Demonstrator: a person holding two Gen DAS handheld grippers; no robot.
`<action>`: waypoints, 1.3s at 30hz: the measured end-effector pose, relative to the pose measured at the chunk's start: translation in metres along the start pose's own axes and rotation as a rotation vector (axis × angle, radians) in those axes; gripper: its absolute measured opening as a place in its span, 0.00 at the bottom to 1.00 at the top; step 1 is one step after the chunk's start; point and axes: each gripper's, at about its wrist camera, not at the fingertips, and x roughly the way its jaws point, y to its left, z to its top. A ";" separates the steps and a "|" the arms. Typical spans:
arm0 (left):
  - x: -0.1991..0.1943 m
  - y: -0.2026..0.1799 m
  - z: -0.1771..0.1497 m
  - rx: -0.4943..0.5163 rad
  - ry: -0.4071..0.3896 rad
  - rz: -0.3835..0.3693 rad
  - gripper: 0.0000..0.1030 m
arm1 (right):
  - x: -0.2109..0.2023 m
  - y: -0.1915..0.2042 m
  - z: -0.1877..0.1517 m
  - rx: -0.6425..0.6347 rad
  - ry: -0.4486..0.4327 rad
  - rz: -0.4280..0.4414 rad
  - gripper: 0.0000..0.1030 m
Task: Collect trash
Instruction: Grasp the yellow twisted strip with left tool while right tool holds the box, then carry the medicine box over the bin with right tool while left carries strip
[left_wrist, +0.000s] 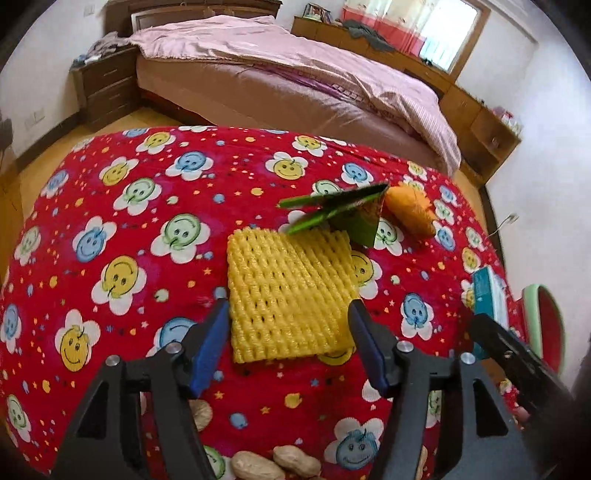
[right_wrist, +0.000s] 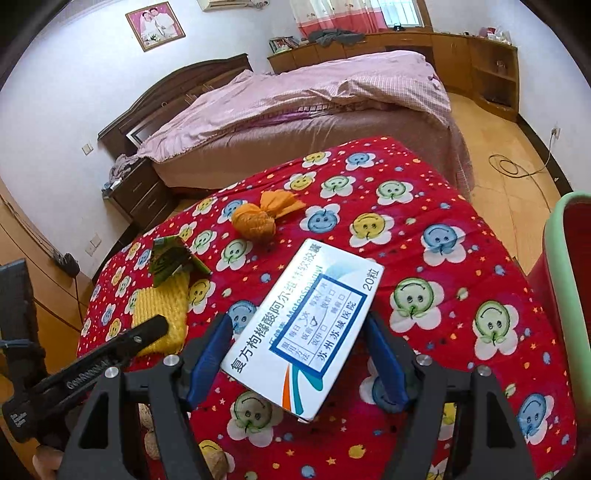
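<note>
A yellow foam fruit net (left_wrist: 288, 291) lies flat on the red smiley-flower cloth (left_wrist: 129, 258). My left gripper (left_wrist: 287, 302) stands open astride the net's near half, its blue pads just outside the net's edges. My right gripper (right_wrist: 298, 320) is shut on a white medicine box (right_wrist: 306, 325), held tilted above the cloth; the box (left_wrist: 487, 291) also shows at the right of the left wrist view. A green wrapper (left_wrist: 354, 214) and an orange knotted bundle (left_wrist: 410, 210) lie beyond the net. A red bin with a green rim (right_wrist: 565, 277) stands at the right.
Peanuts (left_wrist: 258, 465) and walnuts (right_wrist: 218, 458) lie on the cloth's near edge under the grippers. A bed with a pink cover (left_wrist: 295, 74) stands behind the table, with a dark nightstand (left_wrist: 107, 85) beside it. A cable (right_wrist: 506, 166) lies on the wooden floor.
</note>
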 end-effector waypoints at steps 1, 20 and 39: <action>0.002 -0.003 0.001 0.006 0.004 0.010 0.63 | 0.000 -0.001 0.000 0.000 -0.004 0.005 0.73; -0.006 -0.019 -0.006 -0.014 -0.033 -0.110 0.11 | -0.012 -0.018 -0.001 0.046 -0.015 0.082 0.73; -0.086 -0.083 -0.054 0.066 -0.101 -0.220 0.11 | -0.110 -0.053 -0.013 0.060 -0.139 0.076 0.73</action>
